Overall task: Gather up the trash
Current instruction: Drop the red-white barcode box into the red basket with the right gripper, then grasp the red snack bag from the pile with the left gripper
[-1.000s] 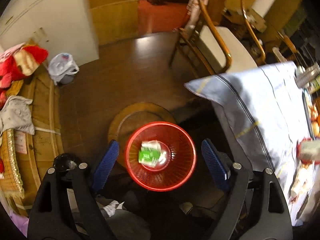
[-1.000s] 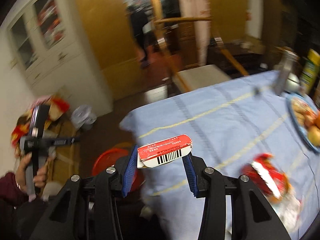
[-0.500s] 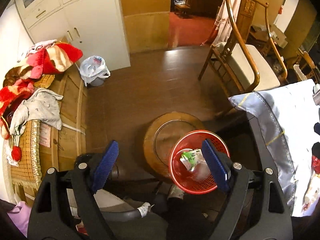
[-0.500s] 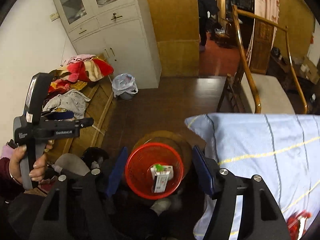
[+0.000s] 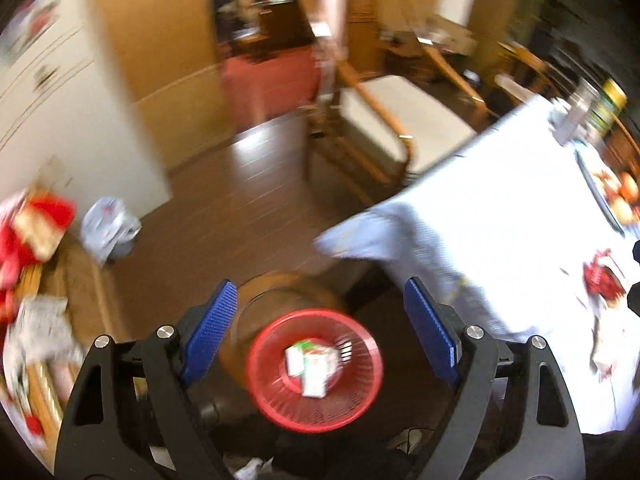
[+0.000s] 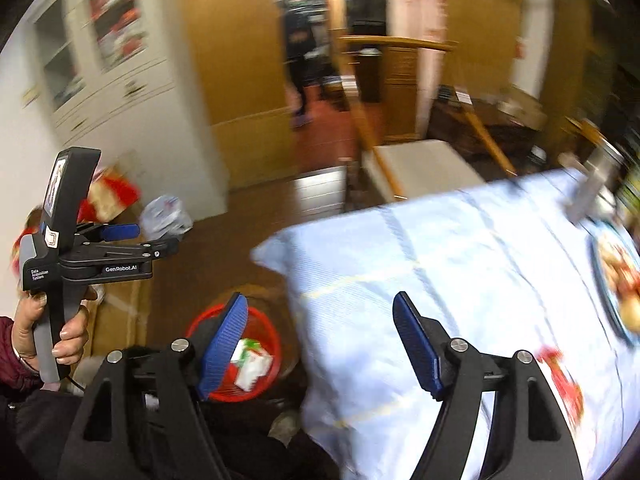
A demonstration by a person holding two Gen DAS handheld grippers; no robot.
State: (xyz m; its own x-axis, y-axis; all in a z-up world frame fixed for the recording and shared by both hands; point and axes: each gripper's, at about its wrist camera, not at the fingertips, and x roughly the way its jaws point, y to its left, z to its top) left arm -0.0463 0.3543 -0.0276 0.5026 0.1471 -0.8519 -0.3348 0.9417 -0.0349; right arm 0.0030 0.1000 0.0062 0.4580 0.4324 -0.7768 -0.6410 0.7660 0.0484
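Note:
A red mesh basket (image 5: 352,400) stands on the floor beside the table, with white, green and red cartons (image 5: 310,364) inside. It also shows in the right wrist view (image 6: 267,328), partly behind my left finger. My left gripper (image 5: 322,330) is open and empty above the basket. My right gripper (image 6: 320,346) is open and empty over the table's left edge. A red wrapper (image 6: 562,380) lies on the blue tablecloth (image 6: 460,264); it also shows in the left wrist view (image 5: 600,276).
A wooden chair (image 5: 396,120) stands behind the table. A plate of food (image 6: 618,280) and a metal container (image 6: 592,188) sit at the table's far right. A round wooden stool (image 5: 280,292) is under the basket. A white bag (image 5: 108,224) lies near the cabinet.
The right gripper let the red-and-white carton fall into the basket and swung back up over the table. The left gripper tilted up, and both views are blurred from motion.

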